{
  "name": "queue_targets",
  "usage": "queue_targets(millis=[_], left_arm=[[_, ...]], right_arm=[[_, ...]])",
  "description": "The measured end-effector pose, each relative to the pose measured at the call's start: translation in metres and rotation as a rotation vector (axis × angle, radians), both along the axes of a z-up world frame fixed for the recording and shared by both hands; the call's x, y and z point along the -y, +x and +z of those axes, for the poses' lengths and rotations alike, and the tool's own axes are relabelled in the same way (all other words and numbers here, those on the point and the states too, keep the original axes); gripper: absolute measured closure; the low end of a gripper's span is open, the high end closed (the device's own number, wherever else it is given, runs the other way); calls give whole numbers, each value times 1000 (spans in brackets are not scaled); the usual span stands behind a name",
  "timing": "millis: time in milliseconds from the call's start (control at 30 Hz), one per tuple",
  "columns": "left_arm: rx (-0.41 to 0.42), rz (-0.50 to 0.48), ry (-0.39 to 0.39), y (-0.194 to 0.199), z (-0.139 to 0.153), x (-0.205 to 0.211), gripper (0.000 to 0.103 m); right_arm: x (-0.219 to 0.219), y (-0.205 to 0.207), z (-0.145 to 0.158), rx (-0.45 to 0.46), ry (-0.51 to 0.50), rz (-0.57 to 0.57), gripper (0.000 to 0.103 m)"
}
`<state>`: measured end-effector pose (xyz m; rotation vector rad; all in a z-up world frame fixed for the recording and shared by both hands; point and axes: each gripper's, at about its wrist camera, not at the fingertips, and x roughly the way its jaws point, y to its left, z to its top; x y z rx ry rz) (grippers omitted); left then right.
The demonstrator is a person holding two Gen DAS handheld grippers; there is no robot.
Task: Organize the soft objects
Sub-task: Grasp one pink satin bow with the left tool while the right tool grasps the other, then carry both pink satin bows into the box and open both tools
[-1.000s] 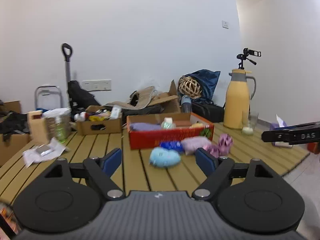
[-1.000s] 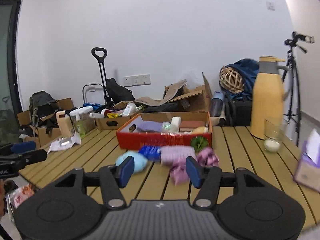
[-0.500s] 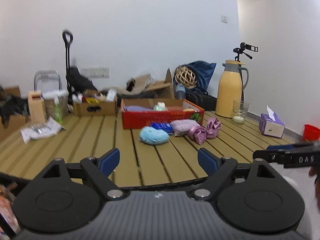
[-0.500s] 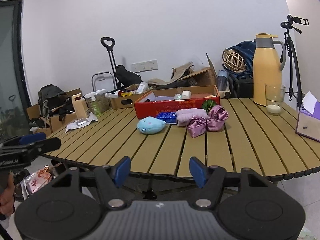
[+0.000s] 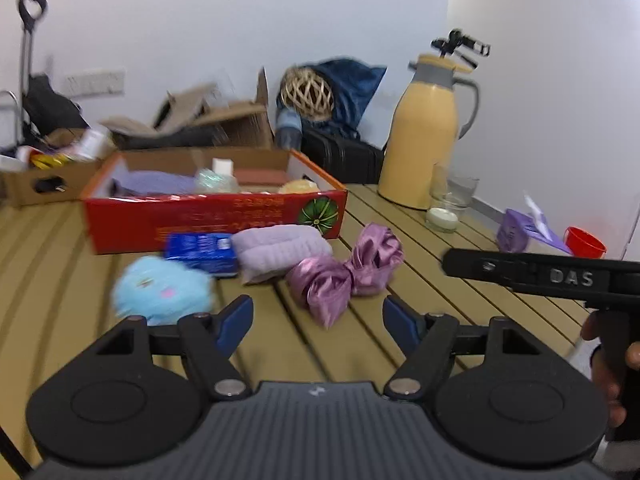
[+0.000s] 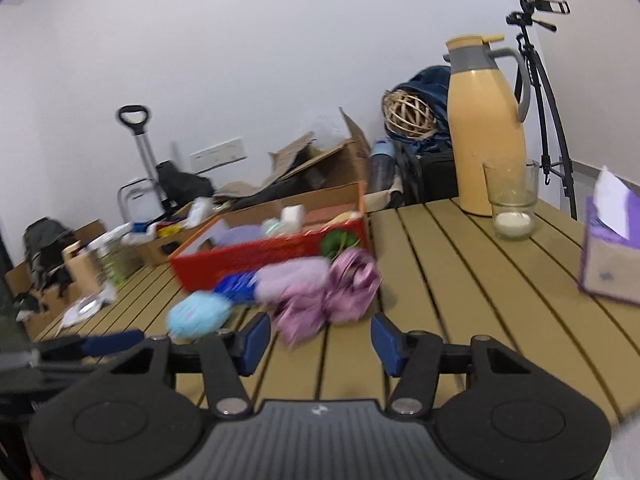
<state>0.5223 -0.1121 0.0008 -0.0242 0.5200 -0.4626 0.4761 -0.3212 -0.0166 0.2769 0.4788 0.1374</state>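
A shiny purple satin bow point(image 5: 344, 276) lies on the slatted wooden table point(image 5: 400, 240), just ahead of my left gripper point(image 5: 318, 320). Its jaws are closing and nothing is pressed between them. Beside the bow are a lavender rolled towel point(image 5: 280, 248), a blue packet point(image 5: 200, 250) and a light blue plush point(image 5: 160, 290), all in front of a red cardboard box point(image 5: 212, 220). My right gripper point(image 6: 320, 338) also faces the bow point(image 6: 332, 296), its jaws closing and empty. The plush point(image 6: 198, 316) sits left of it.
A yellow thermos jug point(image 6: 484, 132), a glass with a candle point(image 6: 512, 200) and a purple tissue box point(image 6: 608, 256) stand at the right. Cardboard boxes point(image 6: 168, 240) crowd the far left. A tripod point(image 6: 540, 80) stands behind the table. A red tub point(image 5: 584, 242) sits beyond the right edge.
Half a second ago both grippers were back beyond the table's near edge. Both have since moved forward and down, close to the bow, and their jaws have narrowed.
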Motion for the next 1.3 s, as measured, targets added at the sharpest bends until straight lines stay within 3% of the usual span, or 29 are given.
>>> queue_targets(millis=[133, 167, 267, 367, 500, 600, 733, 867, 1033, 1300], left_arm=[[-15, 2, 22, 56, -18, 20, 34], [-39, -5, 7, 67, -23, 21, 40], [-148, -53, -46, 95, -43, 25, 75], [-169, -72, -91, 100, -50, 20, 78], [-200, -78, -160, 104, -54, 9, 83], [-190, -85, -165, 102, -55, 5, 85], [-144, -83, -146, 84, -42, 5, 86], [-84, -83, -138, 25, -19, -15, 86], [-51, -55, -179, -53, 11, -57, 86], [98, -23, -200, -136, 60, -95, 86]], right_arm=[[3, 76, -16, -54, -51, -13, 53], [3, 92, -23, -75, -66, -20, 55], [14, 125, -47, -125, -6, -36, 66], [22, 134, -61, -148, 98, 1, 82], [21, 136, -65, -162, 122, 18, 92], [16, 134, -66, -155, 102, 27, 96], [11, 117, -55, -129, 91, 22, 98], [-12, 65, -30, -74, 38, 35, 99], [-39, -14, 7, -19, 79, 116, 99], [-80, -87, 64, 102, 54, 211, 99]])
